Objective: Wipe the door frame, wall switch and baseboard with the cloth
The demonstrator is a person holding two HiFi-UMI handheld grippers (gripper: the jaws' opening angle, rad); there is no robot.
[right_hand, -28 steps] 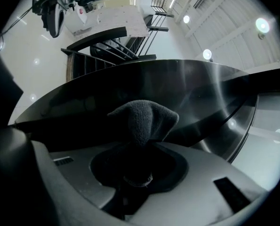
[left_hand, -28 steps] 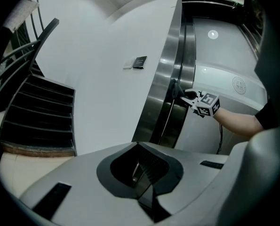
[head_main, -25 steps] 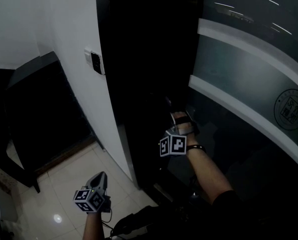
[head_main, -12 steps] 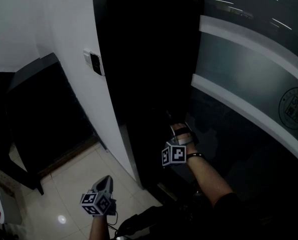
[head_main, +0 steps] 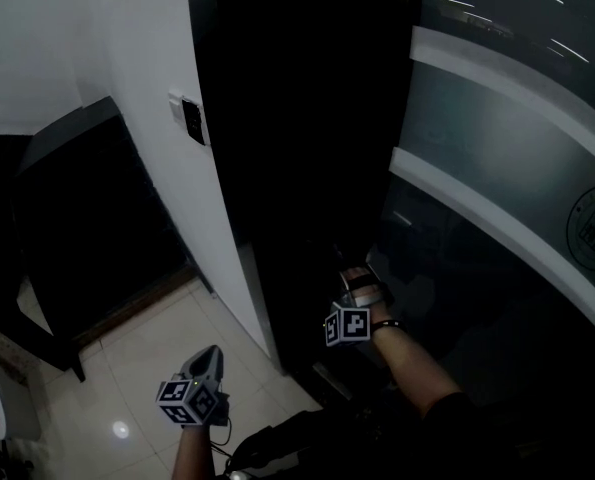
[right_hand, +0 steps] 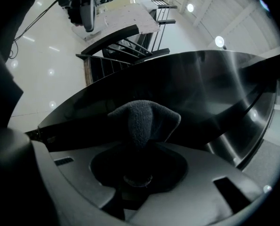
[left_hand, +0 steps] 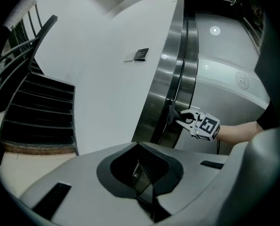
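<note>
Right tongs (head_main: 345, 266) are clamped on the dark cloth (right_hand: 142, 118). I see it bunched between their jaws and pressed against the door frame (head_main: 277, 168), low down on its shiny metal face. In the left gripper view these tongs reach in from the right of the frame, and the cloth touches the metal strip.

Left tongs (head_main: 208, 354) hang well to the left of the frame, over the pale tiled floor (head_main: 137, 358). Their jaws are drawn together with nothing between them, and they point toward the frame.

The wall switch (head_main: 190, 120) sits on the white wall (head_main: 127, 58) just left of the frame, well above both tongs. Right of the frame I have a glass door (head_main: 497, 138) with pale stripes. Dark stairs (left_hand: 36, 112) stand further left of the frame, past the wall.
</note>
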